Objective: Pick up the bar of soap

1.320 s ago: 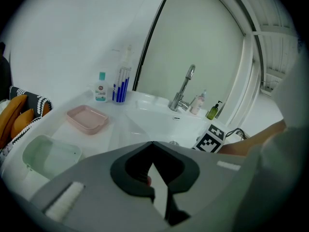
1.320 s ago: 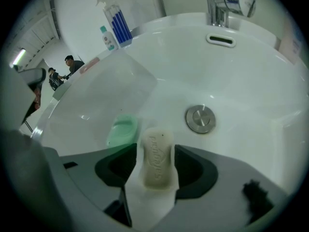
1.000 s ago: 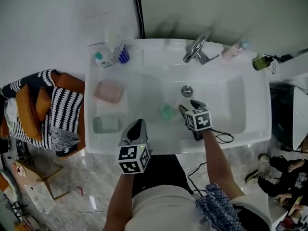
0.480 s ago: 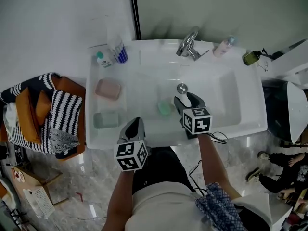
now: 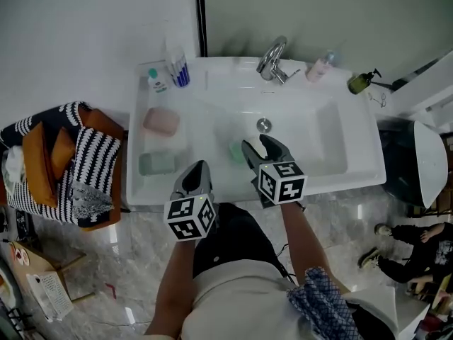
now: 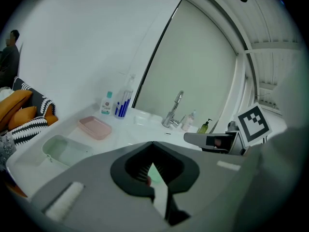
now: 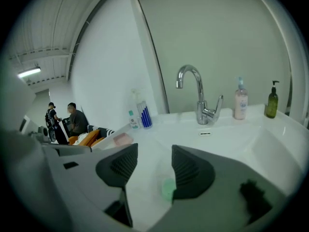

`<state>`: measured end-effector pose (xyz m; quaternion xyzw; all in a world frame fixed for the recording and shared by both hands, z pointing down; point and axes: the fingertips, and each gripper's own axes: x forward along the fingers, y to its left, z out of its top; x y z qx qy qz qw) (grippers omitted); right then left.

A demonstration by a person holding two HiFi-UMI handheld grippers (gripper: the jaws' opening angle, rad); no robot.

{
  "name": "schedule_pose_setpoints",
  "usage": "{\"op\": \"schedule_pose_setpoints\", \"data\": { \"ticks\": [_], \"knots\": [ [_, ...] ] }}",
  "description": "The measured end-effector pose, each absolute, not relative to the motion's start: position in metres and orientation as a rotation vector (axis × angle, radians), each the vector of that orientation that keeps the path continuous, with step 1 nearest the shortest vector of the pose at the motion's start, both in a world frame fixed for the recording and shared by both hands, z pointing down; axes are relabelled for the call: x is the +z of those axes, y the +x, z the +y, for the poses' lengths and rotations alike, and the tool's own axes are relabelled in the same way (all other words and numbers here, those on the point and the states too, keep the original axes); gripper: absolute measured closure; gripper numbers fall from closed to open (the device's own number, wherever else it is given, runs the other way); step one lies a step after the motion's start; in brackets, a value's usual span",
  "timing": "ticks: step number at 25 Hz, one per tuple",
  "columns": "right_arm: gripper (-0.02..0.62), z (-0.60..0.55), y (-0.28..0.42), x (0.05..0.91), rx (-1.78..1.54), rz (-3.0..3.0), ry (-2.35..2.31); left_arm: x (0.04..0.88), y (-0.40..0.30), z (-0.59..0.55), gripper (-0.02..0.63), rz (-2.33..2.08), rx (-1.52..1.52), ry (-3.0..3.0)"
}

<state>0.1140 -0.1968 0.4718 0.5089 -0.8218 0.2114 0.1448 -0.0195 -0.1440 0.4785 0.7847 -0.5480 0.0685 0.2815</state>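
Green bar of soap point(image 5: 237, 151) lay in the white sink point(image 5: 322, 142), right gripper point(image 5: 259, 146) hung just beside it, jaws spread apart and empty, left gripper point(image 5: 197, 170) over the sink's front edge, jaws pressed together on nothing

The bar of soap point(image 5: 236, 151) is lying flat on the white floor of the sink's point(image 5: 226, 80) basin. It is showing as a small, pale mint-green piece with rounded corners. It is sitting in the left half of the basin, closer to the front edge than to the back ledge, and a little left of and in front of the drain point(image 5: 264, 125). In the right gripper view only part of the bar of soap point(image 7: 168, 190) is showing, its right side being covered.
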Motion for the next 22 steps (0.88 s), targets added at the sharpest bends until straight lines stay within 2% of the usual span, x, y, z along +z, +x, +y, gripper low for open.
{"op": "schedule_pose_setpoints", "data": {
  "ticks": [6,7,9,10,22],
  "knots": [
    [0.37,-0.17,0.096,0.459,0.557,-2.389,1.455,0.473,-0.021,-0.129,0.6,-1.47,0.16,2.117],
    [0.395,-0.167,0.095,0.456,0.538,-2.38,1.474,0.471,-0.021,-0.128,0.6,-1.47,0.155,2.121],
    [0.505,-0.162,0.095,0.45,0.49,-2.356,1.516,0.469,-0.021,-0.127,0.6,-1.468,0.146,2.129],
    [0.521,-0.159,0.094,0.449,0.474,-2.352,1.523,0.469,-0.02,-0.126,0.6,-1.466,0.141,2.132],
    [0.576,-0.123,0.078,0.444,0.476,-2.382,1.478,0.453,-0.008,-0.111,0.6,-1.449,0.148,2.223]
  ]
}}
